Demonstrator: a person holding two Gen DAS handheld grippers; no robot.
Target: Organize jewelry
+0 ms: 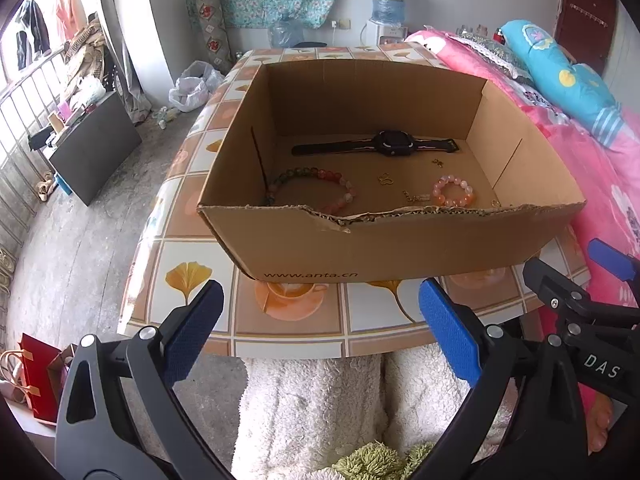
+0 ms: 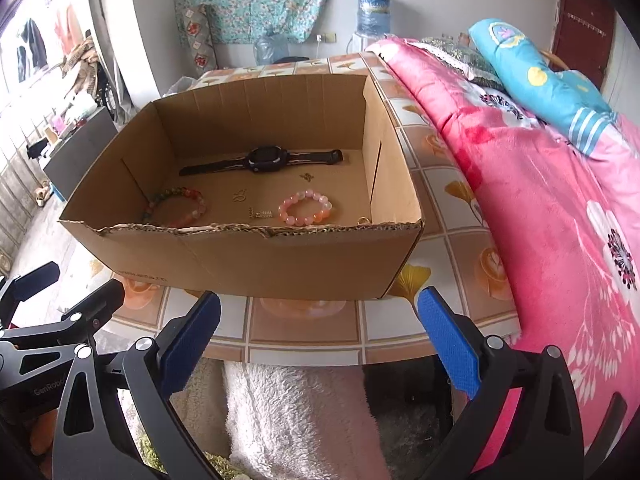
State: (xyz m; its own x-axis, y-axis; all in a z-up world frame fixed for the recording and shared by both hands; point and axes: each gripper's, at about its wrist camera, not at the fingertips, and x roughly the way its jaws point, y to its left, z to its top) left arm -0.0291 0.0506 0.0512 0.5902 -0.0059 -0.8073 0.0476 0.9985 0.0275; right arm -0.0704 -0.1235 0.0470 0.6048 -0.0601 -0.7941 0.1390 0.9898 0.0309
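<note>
i held both the left gripper (image 1: 320,336) and right gripper (image 2: 319,338) wide open and empty before the cardboard box (image 1: 400,248), where its tall torn front wall could snag fingers reaching for the pink bracelet (image 1: 454,196).

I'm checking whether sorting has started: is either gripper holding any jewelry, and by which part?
Nothing is held. The left gripper and right gripper are both open, short of the cardboard box.

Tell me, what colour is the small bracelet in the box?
Pink and orange beads; the small bracelet shows best in the right wrist view, inside the box.
</note>
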